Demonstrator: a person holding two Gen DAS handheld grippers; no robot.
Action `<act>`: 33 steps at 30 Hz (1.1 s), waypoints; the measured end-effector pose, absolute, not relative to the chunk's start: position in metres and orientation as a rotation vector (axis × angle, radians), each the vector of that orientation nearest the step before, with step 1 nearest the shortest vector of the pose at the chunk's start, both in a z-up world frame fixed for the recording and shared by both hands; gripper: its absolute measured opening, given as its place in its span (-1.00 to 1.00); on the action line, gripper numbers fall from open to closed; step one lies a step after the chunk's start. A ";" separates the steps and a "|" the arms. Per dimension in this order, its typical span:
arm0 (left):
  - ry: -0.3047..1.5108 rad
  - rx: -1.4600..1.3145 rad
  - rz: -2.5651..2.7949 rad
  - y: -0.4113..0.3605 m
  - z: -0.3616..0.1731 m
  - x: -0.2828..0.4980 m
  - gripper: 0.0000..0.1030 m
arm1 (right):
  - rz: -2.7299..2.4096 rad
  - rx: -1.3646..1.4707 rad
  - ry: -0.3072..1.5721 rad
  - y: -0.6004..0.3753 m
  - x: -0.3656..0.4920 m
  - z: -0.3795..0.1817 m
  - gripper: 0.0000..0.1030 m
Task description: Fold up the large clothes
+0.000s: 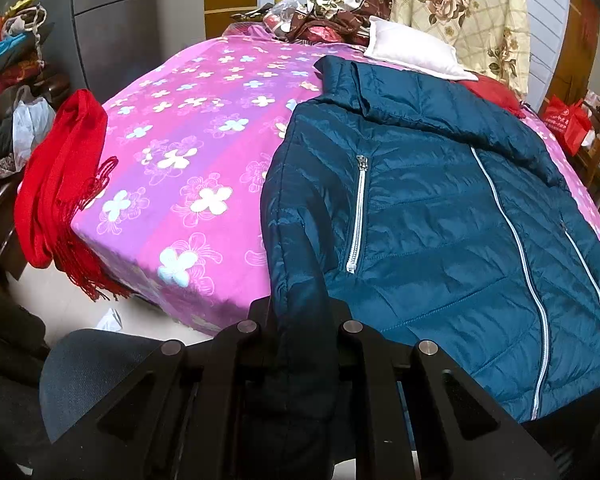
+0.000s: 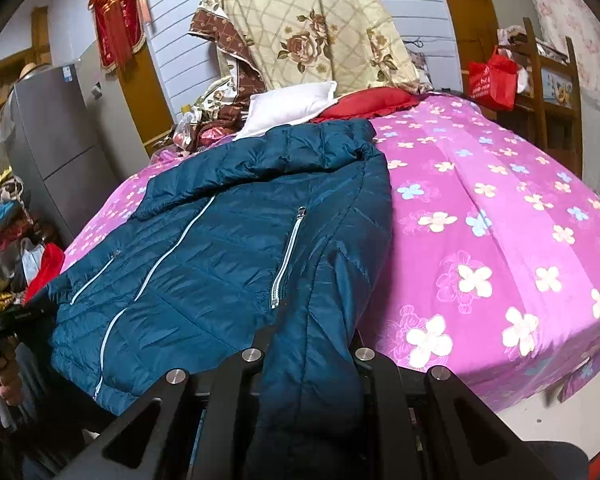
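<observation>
Teal jacket [image 1: 440, 216] lies front-up on the bed [image 1: 188, 152], collar at 12 o'clock. Left tool [image 1: 302, 320] and right tool [image 2: 312, 340] each pinch a lower side edge. Recommend lifting both evenly, keeping the hem taut, folding toward the collar.

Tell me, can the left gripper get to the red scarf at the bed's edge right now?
Probably not yet: the left gripper is shut on a sleeve of the blue puffer jacket. The red scarf hangs uncovered off to its side, so it would have to let go first.
</observation>
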State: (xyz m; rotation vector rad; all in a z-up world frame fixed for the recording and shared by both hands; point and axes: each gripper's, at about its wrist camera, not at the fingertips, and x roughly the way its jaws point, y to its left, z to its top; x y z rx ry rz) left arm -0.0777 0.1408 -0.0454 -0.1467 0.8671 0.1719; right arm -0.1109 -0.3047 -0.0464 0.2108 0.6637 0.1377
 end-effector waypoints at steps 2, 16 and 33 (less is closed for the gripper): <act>0.863 -0.147 0.163 0.141 -0.045 -0.079 -0.80 | 0.136 0.208 0.664 -0.305 -0.111 -0.046 -0.76; 0.729 -0.175 0.105 0.169 -0.007 -0.135 -0.81 | 0.223 0.138 0.559 -0.303 -0.157 -0.006 -0.76; 0.522 -0.275 0.098 0.185 0.070 -0.150 -0.83 | 0.276 0.181 0.368 -0.314 -0.177 0.057 -0.77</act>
